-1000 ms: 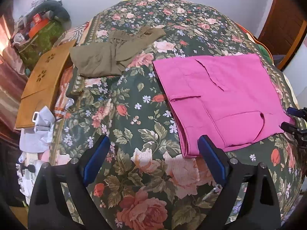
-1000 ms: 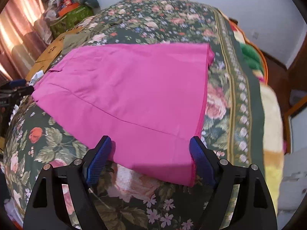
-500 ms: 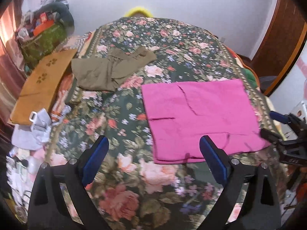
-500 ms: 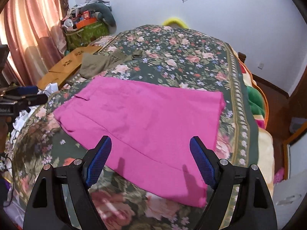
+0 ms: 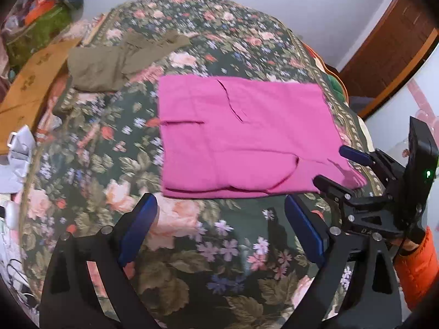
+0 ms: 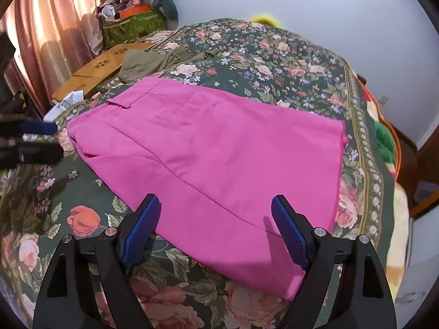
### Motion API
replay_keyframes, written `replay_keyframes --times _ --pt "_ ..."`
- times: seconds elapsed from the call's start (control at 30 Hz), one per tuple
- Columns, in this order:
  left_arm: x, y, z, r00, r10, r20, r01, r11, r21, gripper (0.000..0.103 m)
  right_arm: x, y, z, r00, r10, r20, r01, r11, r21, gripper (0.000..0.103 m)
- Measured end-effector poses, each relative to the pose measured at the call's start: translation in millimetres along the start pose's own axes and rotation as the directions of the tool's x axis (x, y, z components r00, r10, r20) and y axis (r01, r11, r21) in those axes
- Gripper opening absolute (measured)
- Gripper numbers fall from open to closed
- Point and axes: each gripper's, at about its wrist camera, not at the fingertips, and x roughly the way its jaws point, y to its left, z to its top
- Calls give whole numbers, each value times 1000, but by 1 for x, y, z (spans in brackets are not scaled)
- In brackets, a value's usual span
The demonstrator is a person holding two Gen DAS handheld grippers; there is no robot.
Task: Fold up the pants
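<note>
Pink pants (image 5: 241, 137) lie folded into a flat rectangle on the floral bedspread (image 5: 192, 246); they also show in the right wrist view (image 6: 219, 159). My left gripper (image 5: 219, 224) is open and empty, just short of the pants' near edge. My right gripper (image 6: 216, 219) is open and empty, with its fingertips over the near edge of the pants. The right gripper also shows at the right of the left wrist view (image 5: 340, 167), open at the pants' right corner. The left gripper shows blurred at the left edge of the right wrist view (image 6: 38, 139).
Olive-brown pants (image 5: 115, 63) lie crumpled at the far left of the bed. A wooden board (image 5: 30, 82) and white items (image 5: 16, 150) lie off the bed's left side. A pile of bags (image 6: 131, 13) stands by the curtain. A wooden door (image 5: 389, 54) is on the right.
Both grippers drew back and up from the pants, then came in closer again. The pants lie still in the same folded shape. Both grippers stayed open.
</note>
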Motion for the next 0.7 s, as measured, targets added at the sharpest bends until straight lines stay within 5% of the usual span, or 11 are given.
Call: replay_keyframes --times 0.1,0.57,0.7 --pt "13 0 -1 996 -67 -55 64 997 -44 95 2 -4 -1 1000 26 -8 -26 999 34 81" --pt "38 12 30 965 -254 -70 236 952 -194 101 5 -7 -5 997 69 -17 -68 996 65 81" --pt "41 6 39 990 -127 -59 117 981 -153 69 5 -9 -6 997 78 -20 -76 994 76 81"
